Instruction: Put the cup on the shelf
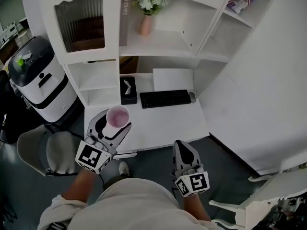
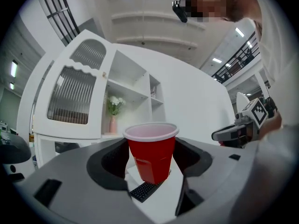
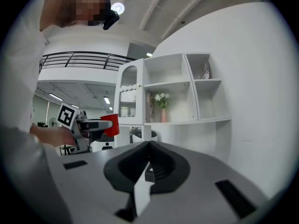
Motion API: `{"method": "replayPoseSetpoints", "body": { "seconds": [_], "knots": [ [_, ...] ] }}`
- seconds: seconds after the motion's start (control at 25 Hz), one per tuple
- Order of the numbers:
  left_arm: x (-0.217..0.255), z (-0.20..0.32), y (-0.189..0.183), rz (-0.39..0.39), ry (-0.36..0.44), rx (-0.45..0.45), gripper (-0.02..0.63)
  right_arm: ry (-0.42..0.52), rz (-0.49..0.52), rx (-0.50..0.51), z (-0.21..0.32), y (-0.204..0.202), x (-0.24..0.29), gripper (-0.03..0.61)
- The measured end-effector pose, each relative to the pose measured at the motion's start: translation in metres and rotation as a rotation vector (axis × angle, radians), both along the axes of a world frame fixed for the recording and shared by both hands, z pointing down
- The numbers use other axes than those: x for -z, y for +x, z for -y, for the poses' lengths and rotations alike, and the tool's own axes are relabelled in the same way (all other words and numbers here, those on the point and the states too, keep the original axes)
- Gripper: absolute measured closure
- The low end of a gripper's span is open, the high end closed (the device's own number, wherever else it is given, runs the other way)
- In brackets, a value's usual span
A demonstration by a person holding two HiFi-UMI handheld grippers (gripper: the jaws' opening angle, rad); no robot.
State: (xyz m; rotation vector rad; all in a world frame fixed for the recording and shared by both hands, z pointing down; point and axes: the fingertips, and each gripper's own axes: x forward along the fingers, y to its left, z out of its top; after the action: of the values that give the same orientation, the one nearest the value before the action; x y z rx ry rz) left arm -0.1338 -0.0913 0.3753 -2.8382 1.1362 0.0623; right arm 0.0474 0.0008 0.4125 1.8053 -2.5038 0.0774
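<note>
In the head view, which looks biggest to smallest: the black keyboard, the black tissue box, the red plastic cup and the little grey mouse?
1. black keyboard
2. black tissue box and red plastic cup: these look about alike, and the cup is nearer the camera, so I won't rank them.
3. little grey mouse

The cup (image 2: 152,155) hides most of the keyboard (image 2: 144,190); the ribbed cabinet door (image 1: 79,25) blurs whatever sits behind it.
</note>
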Motion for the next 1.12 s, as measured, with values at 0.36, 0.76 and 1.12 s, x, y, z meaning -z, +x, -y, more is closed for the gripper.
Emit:
{"method": "replayPoseSetpoints", "body": {
  "seconds": [0.36,0.76,1.12],
  "knots": [
    [0.012,0.082,0.015,-0.001,0.004,-0.078,0.321,0.016,0.007,-0.044,0.078,-0.007,0.009,0.574],
    [0.019,0.139,0.035,0.000,-0.001,-0.089,0.321,0.017,0.020,-0.049,0.115,0.006,0.007,0.574],
    [0.029,0.182,0.058,0.009,-0.026,-0.002,0.321,0.016,0.023,0.006,0.141,0.047,0.009,0.574]
  ]
}}
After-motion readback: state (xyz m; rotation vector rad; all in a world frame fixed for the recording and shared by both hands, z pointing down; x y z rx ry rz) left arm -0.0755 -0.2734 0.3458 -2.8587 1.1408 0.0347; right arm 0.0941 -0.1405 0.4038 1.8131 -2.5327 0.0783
